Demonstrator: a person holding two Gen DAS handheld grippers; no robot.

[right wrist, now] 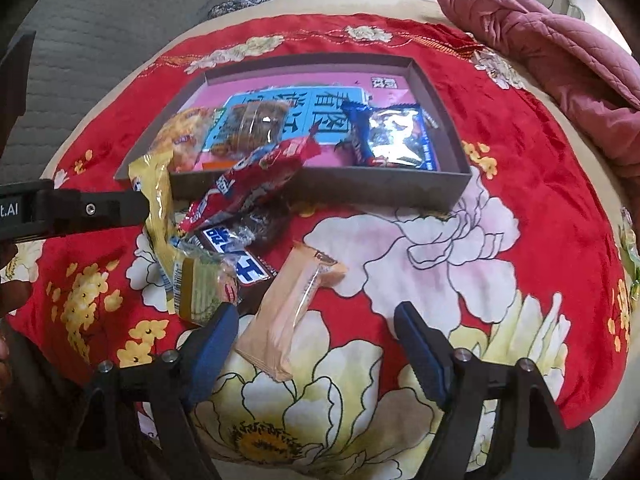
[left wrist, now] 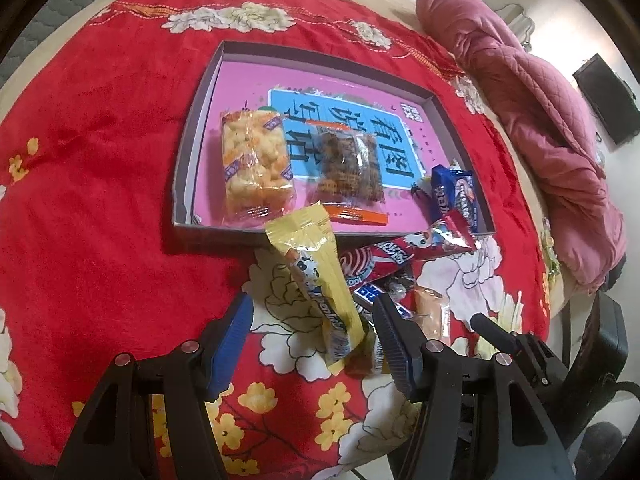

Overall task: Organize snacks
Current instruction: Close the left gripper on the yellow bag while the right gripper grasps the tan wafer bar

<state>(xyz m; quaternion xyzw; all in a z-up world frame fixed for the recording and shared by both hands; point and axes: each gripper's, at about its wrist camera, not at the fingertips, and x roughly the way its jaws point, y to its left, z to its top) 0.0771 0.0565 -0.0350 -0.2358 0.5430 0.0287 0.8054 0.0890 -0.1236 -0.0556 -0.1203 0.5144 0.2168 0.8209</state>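
A shallow grey box with a pink and blue bottom lies on the red floral cloth. Inside it are a yellow puffed-snack pack, a brown snack pack and blue packets. In front of the box is a loose pile: a red packet, a brown bar and a small green wafer pack. My left gripper is open around a long yellow packet, closer to its right finger. My right gripper is open, with a peach packet lying between its fingers.
The red floral cloth covers a round surface that drops off at its edges. A pink quilted blanket is heaped at the far right. A dark screen hangs on the wall. Grey padding lies beyond the far left.
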